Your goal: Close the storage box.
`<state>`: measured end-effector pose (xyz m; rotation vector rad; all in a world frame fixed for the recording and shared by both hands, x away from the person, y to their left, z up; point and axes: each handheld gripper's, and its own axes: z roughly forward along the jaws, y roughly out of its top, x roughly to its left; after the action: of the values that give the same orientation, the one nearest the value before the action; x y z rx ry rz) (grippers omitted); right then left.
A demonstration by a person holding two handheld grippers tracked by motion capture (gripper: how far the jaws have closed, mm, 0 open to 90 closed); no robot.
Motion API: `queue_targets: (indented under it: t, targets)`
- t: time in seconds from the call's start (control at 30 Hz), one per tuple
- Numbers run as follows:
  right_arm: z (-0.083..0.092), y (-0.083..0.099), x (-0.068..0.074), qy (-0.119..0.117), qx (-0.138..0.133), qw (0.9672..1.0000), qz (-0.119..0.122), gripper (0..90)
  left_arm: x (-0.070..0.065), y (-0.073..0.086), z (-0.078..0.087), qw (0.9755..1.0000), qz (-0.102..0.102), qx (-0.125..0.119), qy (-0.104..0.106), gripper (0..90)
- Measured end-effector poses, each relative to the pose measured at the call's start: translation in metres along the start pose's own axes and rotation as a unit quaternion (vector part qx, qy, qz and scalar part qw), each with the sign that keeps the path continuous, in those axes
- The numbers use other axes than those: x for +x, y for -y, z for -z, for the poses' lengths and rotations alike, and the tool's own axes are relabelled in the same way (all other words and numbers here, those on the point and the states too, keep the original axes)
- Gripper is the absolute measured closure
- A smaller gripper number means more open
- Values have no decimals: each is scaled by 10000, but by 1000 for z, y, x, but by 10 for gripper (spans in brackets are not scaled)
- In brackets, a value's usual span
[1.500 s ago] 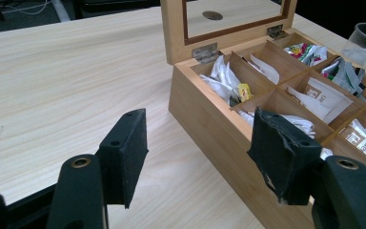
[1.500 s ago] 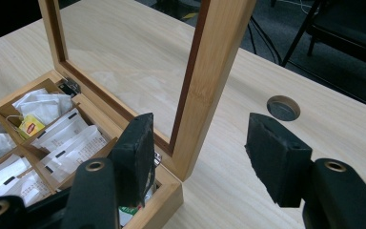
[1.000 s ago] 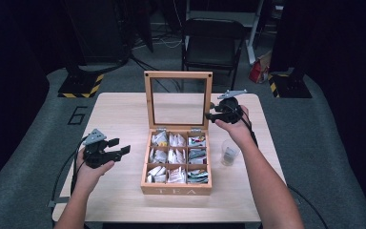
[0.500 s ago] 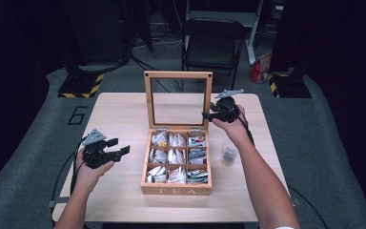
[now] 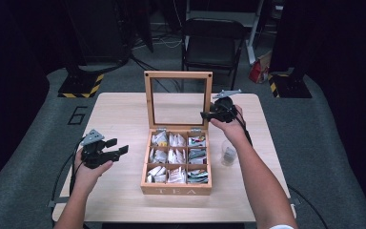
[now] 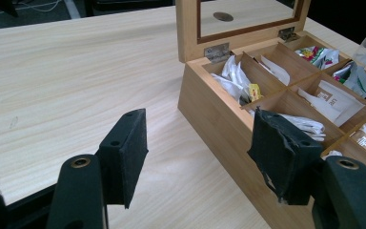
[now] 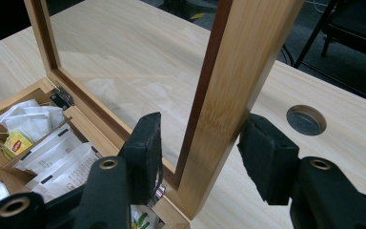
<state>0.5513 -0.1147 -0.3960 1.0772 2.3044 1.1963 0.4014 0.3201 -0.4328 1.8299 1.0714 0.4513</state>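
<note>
A wooden tea box (image 5: 176, 191) stands mid-table with its glass-paned lid (image 5: 178, 75) upright. Several compartments hold tea bags (image 5: 176, 155). My right gripper (image 5: 206, 114) reaches in from the right at the lid's right side. In the right gripper view its jaws (image 7: 198, 152) straddle the lid's wooden frame (image 7: 228, 95); they have just been closing, and a small gap shows at the left pad. My left gripper (image 5: 119, 147) hovers open left of the box, nothing between its jaws (image 6: 198, 157), pointing at the box's side wall (image 6: 214, 119).
A clear glass cup (image 5: 228, 152) stands on the table right of the box, under my right forearm. A round cable hole (image 7: 306, 119) is in the tabletop behind the lid. A black chair (image 5: 212, 47) stands beyond the table's far edge.
My right gripper has edged slightly left onto the lid's right frame and its jaws have narrowed. The left gripper, box and lid have stayed in place.
</note>
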Motion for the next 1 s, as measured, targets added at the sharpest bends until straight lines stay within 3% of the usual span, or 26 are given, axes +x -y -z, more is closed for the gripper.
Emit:
queue_targets:
  t: [0.67,1.0]
  targets:
    - [-3,-1,2,-17,28,10000,27,459,-2,0,-2,10000,-45,38,70,421]
    - [1,1,-1,-134,-49,9996,-230,518,-1,0,-1,10000,-23,11,70,421]
